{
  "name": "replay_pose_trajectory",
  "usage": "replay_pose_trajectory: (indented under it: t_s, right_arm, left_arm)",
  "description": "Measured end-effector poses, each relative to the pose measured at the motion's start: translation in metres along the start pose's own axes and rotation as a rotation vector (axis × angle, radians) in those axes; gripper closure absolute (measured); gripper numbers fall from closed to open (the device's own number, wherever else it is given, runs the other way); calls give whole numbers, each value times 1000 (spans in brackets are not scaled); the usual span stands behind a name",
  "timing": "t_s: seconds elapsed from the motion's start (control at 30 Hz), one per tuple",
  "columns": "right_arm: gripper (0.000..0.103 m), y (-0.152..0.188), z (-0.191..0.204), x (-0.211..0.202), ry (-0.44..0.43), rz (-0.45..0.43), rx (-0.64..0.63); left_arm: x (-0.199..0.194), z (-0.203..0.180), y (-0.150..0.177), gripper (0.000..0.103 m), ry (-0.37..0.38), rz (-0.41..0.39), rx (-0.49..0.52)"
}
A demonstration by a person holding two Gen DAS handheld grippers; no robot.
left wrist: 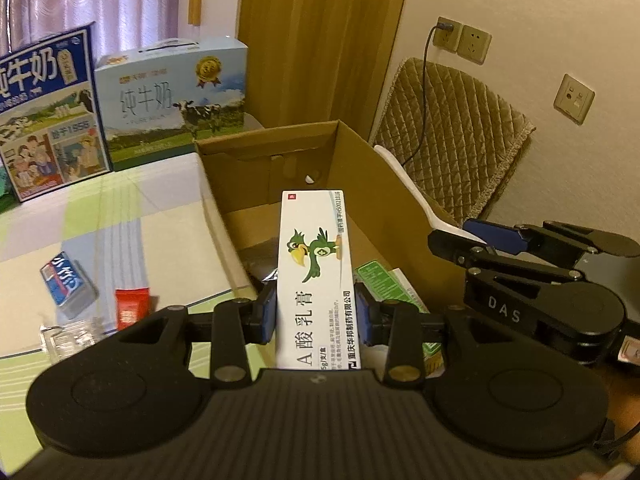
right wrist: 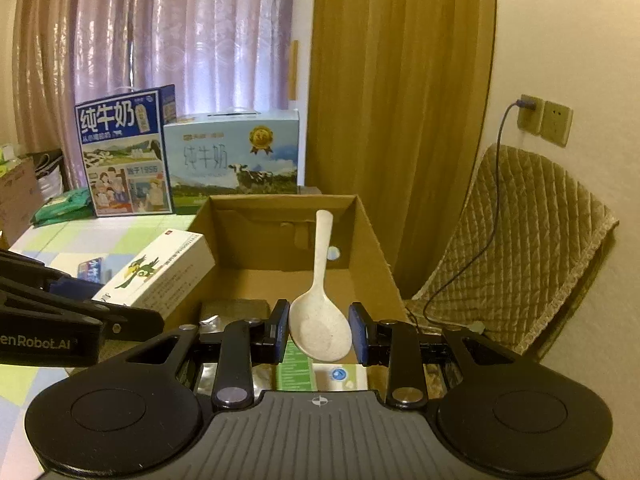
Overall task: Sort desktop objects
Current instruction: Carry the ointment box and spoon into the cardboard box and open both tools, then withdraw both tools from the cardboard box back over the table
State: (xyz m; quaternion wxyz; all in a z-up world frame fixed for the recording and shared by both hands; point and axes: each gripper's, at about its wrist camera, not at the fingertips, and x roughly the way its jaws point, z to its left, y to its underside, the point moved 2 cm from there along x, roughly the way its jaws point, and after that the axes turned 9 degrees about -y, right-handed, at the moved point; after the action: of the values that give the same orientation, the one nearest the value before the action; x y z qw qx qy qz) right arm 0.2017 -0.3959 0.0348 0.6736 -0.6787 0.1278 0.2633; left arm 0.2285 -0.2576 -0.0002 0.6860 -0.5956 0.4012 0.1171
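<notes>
My left gripper is shut on a white ointment box with a green bird on it, held over the open cardboard box. My right gripper is shut on the bowl of a white rice spoon, its handle pointing away over the cardboard box. From the right wrist view the ointment box sits at the carton's left wall. The spoon and right gripper show at the right of the left wrist view. Green-printed packets and a dark pouch lie inside the carton.
On the checked tablecloth lie a blue pack, a red packet and a clear plastic item. Two milk cartons stand at the back by the curtain. A quilted chair back and a cable are right of the carton.
</notes>
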Motion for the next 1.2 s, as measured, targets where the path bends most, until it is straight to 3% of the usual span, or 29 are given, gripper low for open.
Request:
replay_pose_trajectory:
  t_s: [0.23, 0.97, 1.2]
  right_arm:
    - [74, -1, -9, 12, 5, 16, 6]
    - [74, -10, 8, 21, -29, 26, -15]
    - [67, -8, 10, 20, -40, 21, 0]
  left_arm:
    - [16, -4, -8, 70, -8, 6, -5]
    - [-11, 23, 0, 70, -53, -26, -24]
    - [-16, 30, 3, 63, -63, -30, -31]
